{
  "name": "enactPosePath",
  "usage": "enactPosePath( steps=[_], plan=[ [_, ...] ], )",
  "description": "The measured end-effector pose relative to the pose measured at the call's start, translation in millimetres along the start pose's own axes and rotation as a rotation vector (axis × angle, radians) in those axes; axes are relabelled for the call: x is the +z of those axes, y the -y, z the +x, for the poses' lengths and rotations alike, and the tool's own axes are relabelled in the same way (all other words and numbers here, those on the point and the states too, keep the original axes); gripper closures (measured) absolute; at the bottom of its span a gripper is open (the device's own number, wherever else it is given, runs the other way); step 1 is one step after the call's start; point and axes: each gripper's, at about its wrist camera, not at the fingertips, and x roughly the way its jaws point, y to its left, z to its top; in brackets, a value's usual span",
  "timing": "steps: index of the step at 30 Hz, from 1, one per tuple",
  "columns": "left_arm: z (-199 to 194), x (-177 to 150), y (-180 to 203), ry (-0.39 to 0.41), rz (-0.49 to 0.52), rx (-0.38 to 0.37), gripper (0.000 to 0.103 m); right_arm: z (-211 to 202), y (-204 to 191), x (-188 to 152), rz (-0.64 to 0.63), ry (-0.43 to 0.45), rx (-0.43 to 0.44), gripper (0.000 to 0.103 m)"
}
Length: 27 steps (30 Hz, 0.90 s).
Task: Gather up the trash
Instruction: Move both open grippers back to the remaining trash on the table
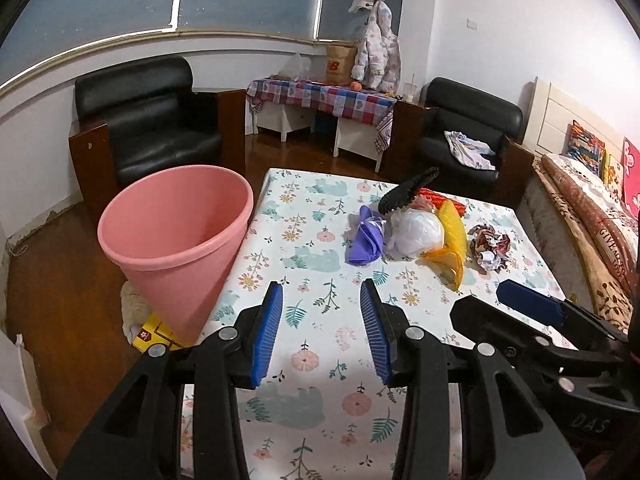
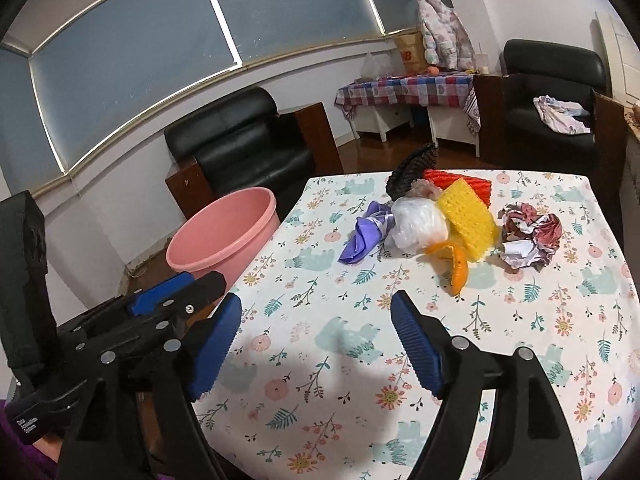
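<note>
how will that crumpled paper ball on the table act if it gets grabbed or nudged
The crumpled paper ball looks light and loosely wadded, so it would likely squash between the pads rather than resist. Its creased, uneven shape suggests it would skid or tumble a little if pushed, not roll far. It sits apart from the yellow sponge, so a nudge probably disturbs nothing else.

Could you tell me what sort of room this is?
Probably a lived-in bedroom or bed-sitting room: a bed with patterned bedding, black armchairs, and a child's jacket hanging by the window.
</note>
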Motion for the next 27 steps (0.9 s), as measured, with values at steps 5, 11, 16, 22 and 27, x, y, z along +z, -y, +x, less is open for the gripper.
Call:
enactPosePath(
  steps=[5, 11, 16, 22, 27],
  plan=[
    [2.6, -1.2, 3.2, -0.016, -0.001, -0.018, 0.062, -3.3, 3.9, -2.4, 0.013, -0.002, -0.002, 0.026],
    [3.9, -2.8, 8.2, -0.025, 0.007, -0.020, 0.062, -4.8, 9.4, -4.2, 0.032, 0.001, 0.003, 0.026],
    [8.4, -0.1, 13.1, -0.032, 0.021, -0.057, 0.062, -3.3, 15.8, -2.7, 0.048, 0.002, 0.004, 0.026],
    [12.3, 8.3, 30.5, -0.014, 0.099, -0.098, 0.062, -4.8, 40.4, 2.2, 0.108, 0.021, -0.029, 0.026],
    [21.8, 29.0, 41.3, 0.000, 0.123, -0.122, 0.062, -8.4, 70.6, 12.3, 0.153, 0.066, -0.105, 0.026]
  ],
)
